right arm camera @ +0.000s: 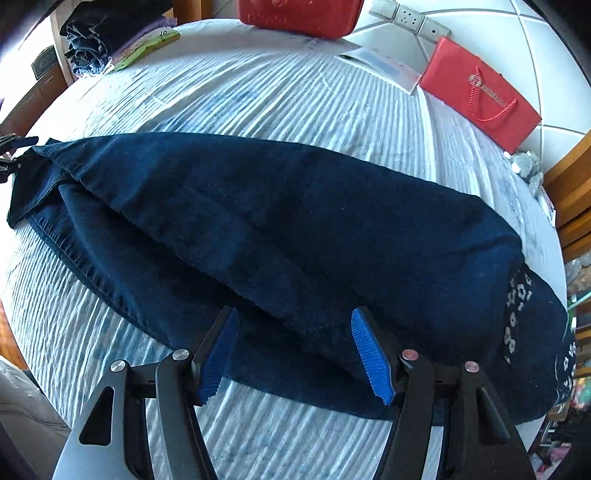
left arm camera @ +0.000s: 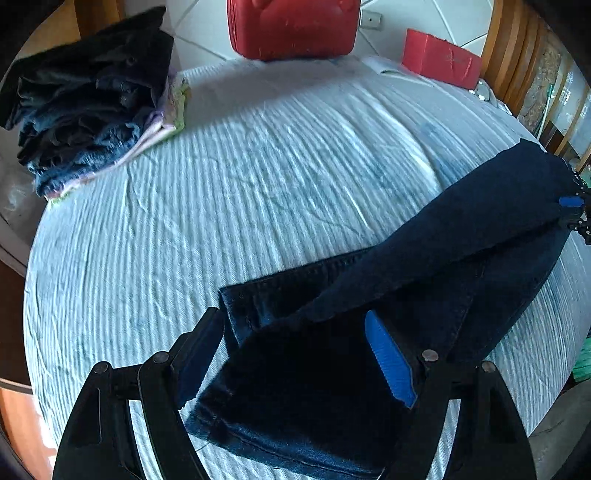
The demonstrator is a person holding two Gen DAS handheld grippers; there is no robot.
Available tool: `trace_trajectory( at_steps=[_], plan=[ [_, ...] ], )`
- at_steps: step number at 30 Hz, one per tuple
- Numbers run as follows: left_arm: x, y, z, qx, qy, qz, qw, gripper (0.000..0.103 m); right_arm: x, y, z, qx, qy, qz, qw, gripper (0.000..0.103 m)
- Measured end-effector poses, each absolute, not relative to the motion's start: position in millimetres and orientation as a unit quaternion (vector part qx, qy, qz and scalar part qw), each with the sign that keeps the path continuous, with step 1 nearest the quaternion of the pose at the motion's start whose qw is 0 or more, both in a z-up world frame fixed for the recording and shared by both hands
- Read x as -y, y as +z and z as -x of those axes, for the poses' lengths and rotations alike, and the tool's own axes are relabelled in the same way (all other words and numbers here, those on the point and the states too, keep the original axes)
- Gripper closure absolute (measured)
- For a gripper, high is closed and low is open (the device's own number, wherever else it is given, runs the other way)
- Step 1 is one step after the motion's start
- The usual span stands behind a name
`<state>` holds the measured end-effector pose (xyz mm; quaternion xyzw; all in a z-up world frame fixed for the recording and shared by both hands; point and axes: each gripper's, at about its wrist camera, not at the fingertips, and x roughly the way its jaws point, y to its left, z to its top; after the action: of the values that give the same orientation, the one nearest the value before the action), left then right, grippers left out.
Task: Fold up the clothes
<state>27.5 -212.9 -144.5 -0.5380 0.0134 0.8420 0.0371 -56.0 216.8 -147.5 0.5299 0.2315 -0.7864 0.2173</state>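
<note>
Left claw (left arm camera: 295,363): jaws wide and empty, poised over the jeans (left arm camera: 424,266) at their hem end, dark denim lying between the blue pads (left arm camera: 389,363) without being pinched. Right claw (right arm camera: 295,356): jaws parted and empty, straddling the near edge of the same jeans, pads clear of the cloth. The jeans lie folded lengthwise on the striped sheet (right arm camera: 258,96), running from 9 to 4 o'clock in the right view, the waistband at 4. A stack of folded clothes (left arm camera: 88,103) sits at 10 o'clock in the left view; a red case (left arm camera: 293,27) at 12; a red bag (right arm camera: 480,98) at 1 in the right view. To fold well, judge that each claw should bite all layers at matching edges, then carry the hem over squarely.
</note>
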Motion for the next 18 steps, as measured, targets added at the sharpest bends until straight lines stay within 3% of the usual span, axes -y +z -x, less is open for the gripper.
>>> trace_trajectory(
  at_steps=[2, 3, 4, 5, 8, 15, 18],
  plan=[
    [208.5, -149.8, -28.5, -0.014, 0.838, 0.545, 0.039, 0.049, -213.4, -154.3, 58.8, -0.240, -0.784, -0.531, 0.214, 0.040],
    [209.7, -148.9, -28.8, -0.008, 0.838, 0.544, 0.031, 0.077, -211.6, -158.3, 60.7, -0.247, -0.783, -0.532, 0.209, 0.040],
    [211.0, -148.0, -29.2, -0.001, 0.839, 0.544, 0.023, 0.090, -209.6, -164.1, 64.2, -0.260, -0.782, -0.531, 0.197, 0.048],
    [212.2, -147.1, -29.5, 0.005, 0.839, 0.544, 0.014, 0.093, -208.1, -169.3, 67.8, -0.270, -0.781, -0.532, 0.186, 0.065],
    [212.2, -131.4, -27.1, 0.003, 0.851, 0.524, -0.008, 0.095, -214.5, -161.2, 79.5, -0.229, -0.799, -0.527, 0.177, 0.088],
    [187.9, -32.0, -8.7, -0.110, 0.920, 0.372, -0.061, 0.096, -235.4, -55.6, 97.5, -0.179, -0.890, -0.385, 0.165, 0.088],
    [175.6, -10.1, -24.3, -0.138, 0.931, 0.333, -0.053, 0.096, -247.8, -36.1, 82.2, -0.168, -0.902, -0.356, 0.179, 0.088]
  ],
)
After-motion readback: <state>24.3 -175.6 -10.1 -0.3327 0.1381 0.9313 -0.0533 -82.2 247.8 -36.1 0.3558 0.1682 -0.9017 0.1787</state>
